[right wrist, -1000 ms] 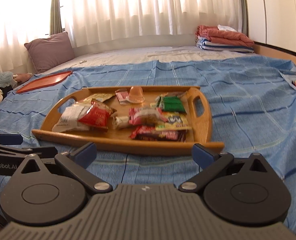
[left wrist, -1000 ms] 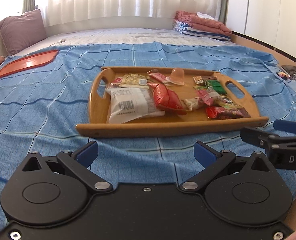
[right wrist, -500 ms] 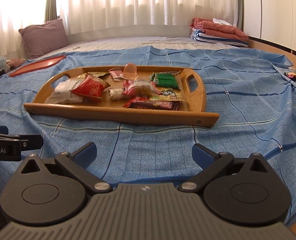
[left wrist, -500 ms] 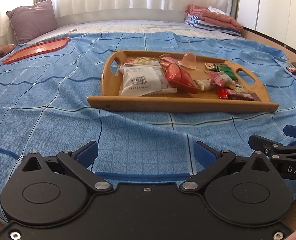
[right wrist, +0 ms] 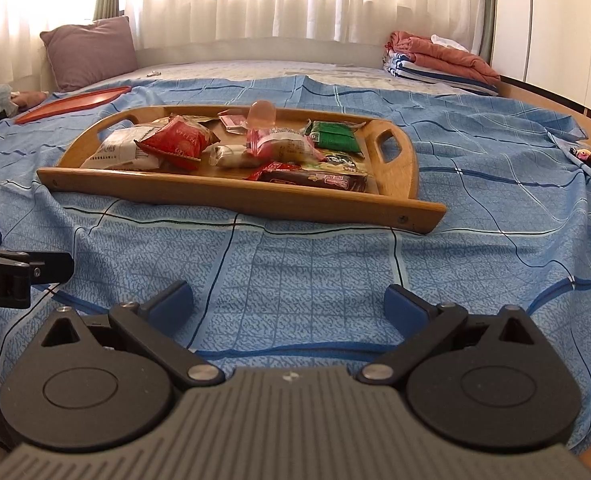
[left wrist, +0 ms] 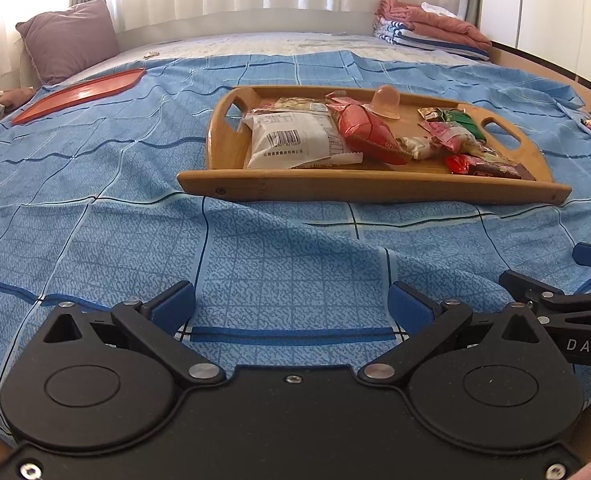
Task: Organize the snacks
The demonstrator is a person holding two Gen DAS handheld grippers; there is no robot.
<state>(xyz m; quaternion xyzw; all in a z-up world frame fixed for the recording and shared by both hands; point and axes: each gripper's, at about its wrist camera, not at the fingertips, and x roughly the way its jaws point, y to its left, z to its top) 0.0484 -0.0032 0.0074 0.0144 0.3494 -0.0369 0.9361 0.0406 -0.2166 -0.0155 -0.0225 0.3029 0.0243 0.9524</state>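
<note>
On blue bedspread [left wrist: 95,184], wooden tray [left wrist: 371,191] of snacks [left wrist: 291,140], long axis seemingly left-right

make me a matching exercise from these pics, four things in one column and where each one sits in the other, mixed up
Things:
1. white barcode packet
2. green packet
3. orange tray
4. folded blankets

Places:
A. far right corner of the bed, by the curtain
B. on the blue sheet, left of the wooden tray, near the purple pillow
C. inside the wooden tray, at its left-handle end
D. inside the wooden tray, by its right handle

Pairs: 1-C, 2-D, 3-B, 4-A
</note>
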